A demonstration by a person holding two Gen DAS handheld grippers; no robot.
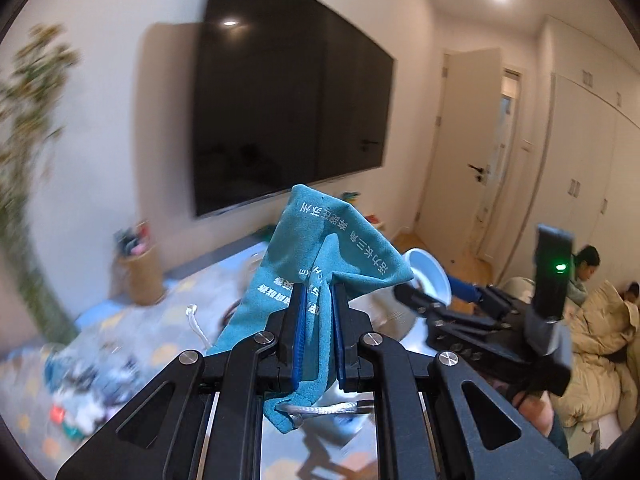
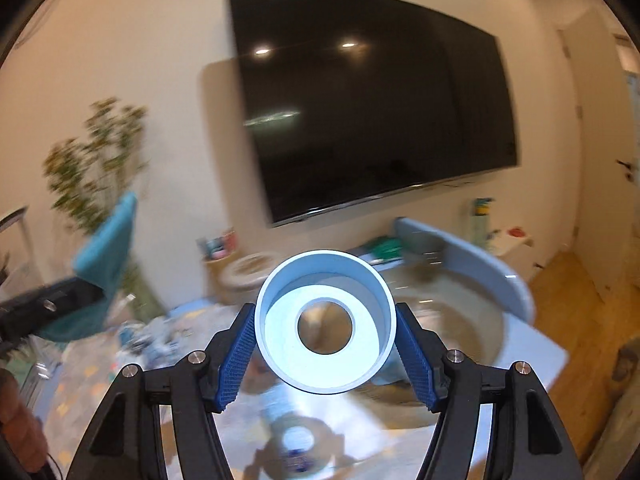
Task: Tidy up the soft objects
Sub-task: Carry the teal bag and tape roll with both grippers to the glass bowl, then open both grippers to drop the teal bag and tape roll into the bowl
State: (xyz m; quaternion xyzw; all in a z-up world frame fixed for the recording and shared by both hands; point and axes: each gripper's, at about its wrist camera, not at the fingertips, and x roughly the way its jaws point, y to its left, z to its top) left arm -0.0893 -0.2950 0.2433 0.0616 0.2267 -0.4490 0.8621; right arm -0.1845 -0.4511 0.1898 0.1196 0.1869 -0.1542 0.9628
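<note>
My left gripper (image 1: pixel 319 296) is shut on a teal drawstring pouch (image 1: pixel 320 248) with white printed text, held up in the air; its white cord hangs below the jaws. The pouch also shows at the left of the right wrist view (image 2: pixel 106 256). My right gripper (image 2: pixel 326 330) is shut on a pale blue ring-shaped container (image 2: pixel 325 322), its open end facing the camera, held above the floor. That container (image 1: pixel 430 272) and the right gripper show to the right in the left wrist view, close beside the pouch.
A big dark TV (image 1: pixel 288 104) hangs on the wall ahead. A woven basket (image 1: pixel 140 276) and a plant (image 1: pixel 28 160) stand at left. Soft items (image 1: pixel 84 392) lie piled on the patterned mat. A round grey tub (image 2: pixel 472 280) sits at right. A person (image 1: pixel 584 272) sits by bedding.
</note>
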